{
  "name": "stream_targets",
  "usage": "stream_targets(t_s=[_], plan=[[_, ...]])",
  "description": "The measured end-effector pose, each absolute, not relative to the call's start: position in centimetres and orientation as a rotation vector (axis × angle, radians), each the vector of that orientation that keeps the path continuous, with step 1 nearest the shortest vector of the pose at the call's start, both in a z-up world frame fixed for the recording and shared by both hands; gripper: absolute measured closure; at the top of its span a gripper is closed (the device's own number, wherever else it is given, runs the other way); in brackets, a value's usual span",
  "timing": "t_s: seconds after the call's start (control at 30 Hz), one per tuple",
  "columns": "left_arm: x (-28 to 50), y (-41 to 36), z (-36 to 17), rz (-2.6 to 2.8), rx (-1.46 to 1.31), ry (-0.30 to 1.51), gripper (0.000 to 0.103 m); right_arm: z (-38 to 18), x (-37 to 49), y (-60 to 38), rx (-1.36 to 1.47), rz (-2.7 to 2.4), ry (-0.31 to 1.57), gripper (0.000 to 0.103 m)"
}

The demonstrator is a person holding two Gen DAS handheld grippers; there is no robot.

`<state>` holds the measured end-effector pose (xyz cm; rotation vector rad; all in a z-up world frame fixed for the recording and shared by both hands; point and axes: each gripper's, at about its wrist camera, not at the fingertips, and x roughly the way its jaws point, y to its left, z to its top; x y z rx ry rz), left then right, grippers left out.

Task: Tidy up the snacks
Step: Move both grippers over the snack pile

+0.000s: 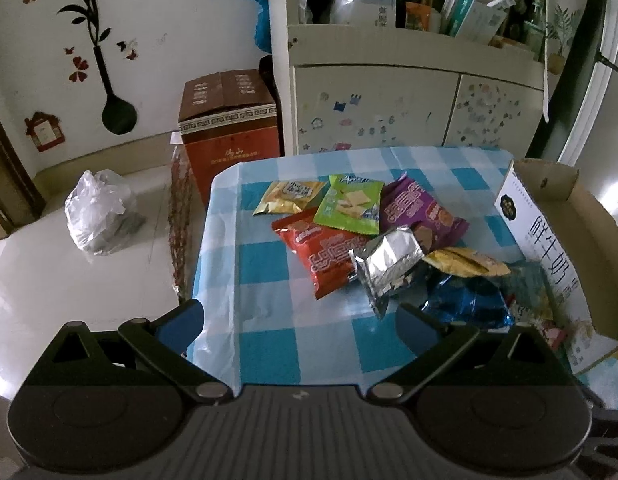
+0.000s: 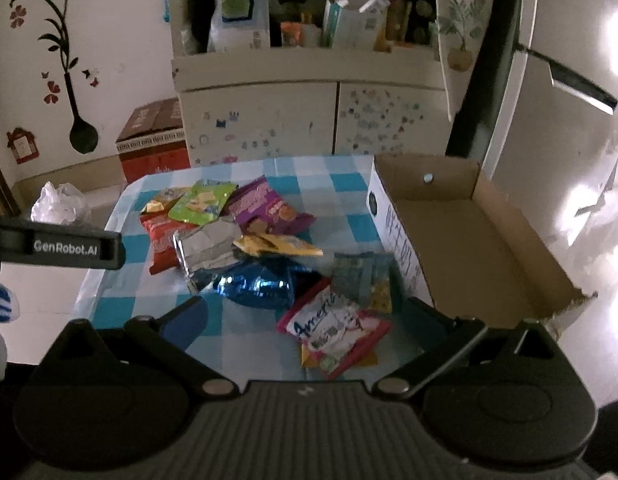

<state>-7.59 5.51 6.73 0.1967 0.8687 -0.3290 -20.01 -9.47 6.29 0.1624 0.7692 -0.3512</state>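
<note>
While you held both grippers above the near edge of the bench [image 1: 269, 280], with its blue-and-white checked cloth, neither one gripped anything. Your left gripper [image 1: 297, 320] had its fingers spread wide over bare cloth, just short of the snack pile. Your right gripper [image 2: 305, 320] was spread just as wide, and a pink packet [image 2: 337, 328] lay on the bench between its fingers, untouched as far as the view showed. The snacks sat heaped in the middle of the bench: a red packet [image 1: 329, 254] lay nearest the left side, a silver foil packet [image 1: 385, 266] rested partly on it, and a shiny blue packet [image 2: 257, 284] lay just beside the foil one. Behind them a green packet [image 1: 349, 204] overlapped a purple packet [image 1: 421, 212] and a small yellow packet [image 1: 289, 196]. An open cardboard box [image 2: 469, 240] stood on the right side of the bench, its inside bare, with a few packets lying against its printed white wall.
</note>
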Motion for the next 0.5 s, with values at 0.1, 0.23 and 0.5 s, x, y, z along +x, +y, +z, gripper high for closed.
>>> stream_targets(t_s=[0.1,0.23,0.5], plan=[[-7.9,5.7,6.5,-0.326,0.189,0.881,0.0,6.1,-20.2,-9.9,0.215,-0.348,0.792,0.001],[-8.2,5.5,6.4,-0.323,0.201,0.886,0.0,6.0,-20.1,-10.3,0.222,-0.386,0.798,0.001],[-8.4,4.9,5.9,-0.329,0.222,0.905,0.0,5.4,-19.6,-11.1,0.277,-0.414,0.826,0.001]])
